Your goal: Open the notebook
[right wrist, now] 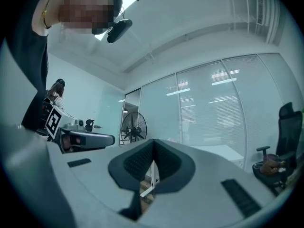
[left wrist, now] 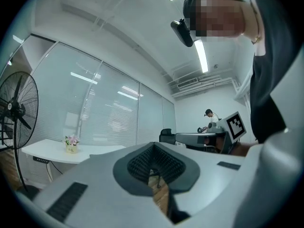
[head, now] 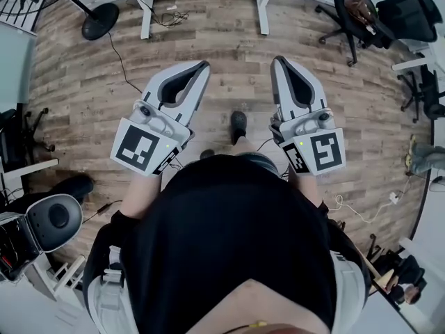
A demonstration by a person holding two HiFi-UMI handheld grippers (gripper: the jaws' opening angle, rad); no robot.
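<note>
1. Standing on the wood floor (head: 229,82), the person holds both tools out in front of the body. In the head view the left gripper (head: 204,65) sits at about 11 o'clock from the frame centre and the right gripper (head: 278,60) at about 1 o'clock.
2. Each gripper's own view shows its jaws pressed together, the ribbed pads meeting with nothing between them and only floor showing through the gap below.
3. The notebook appears in none of the three views. No book lies on the floor ahead, and none is visible on the white desk (left wrist: 52,151) that the left gripper view shows at 8 o'clock.
4. By that reading the task has not begun: no cover is touched or lifted. Everything is left to do, namely finding the notebook, reaching it, and turning the cover back.
5. The only container that can be read is a small pot (left wrist: 71,147) on that desk, holding a little bunch of pale pink flowers.
6. A dark-and-grey object at 8 o'clock in the head view may be an open case (head: 38,228), but what it holds cannot be told.
7. A standing fan (left wrist: 16,110) and an office chair (head: 361,9) are also there; neither carries a notebook that can be seen.
</note>
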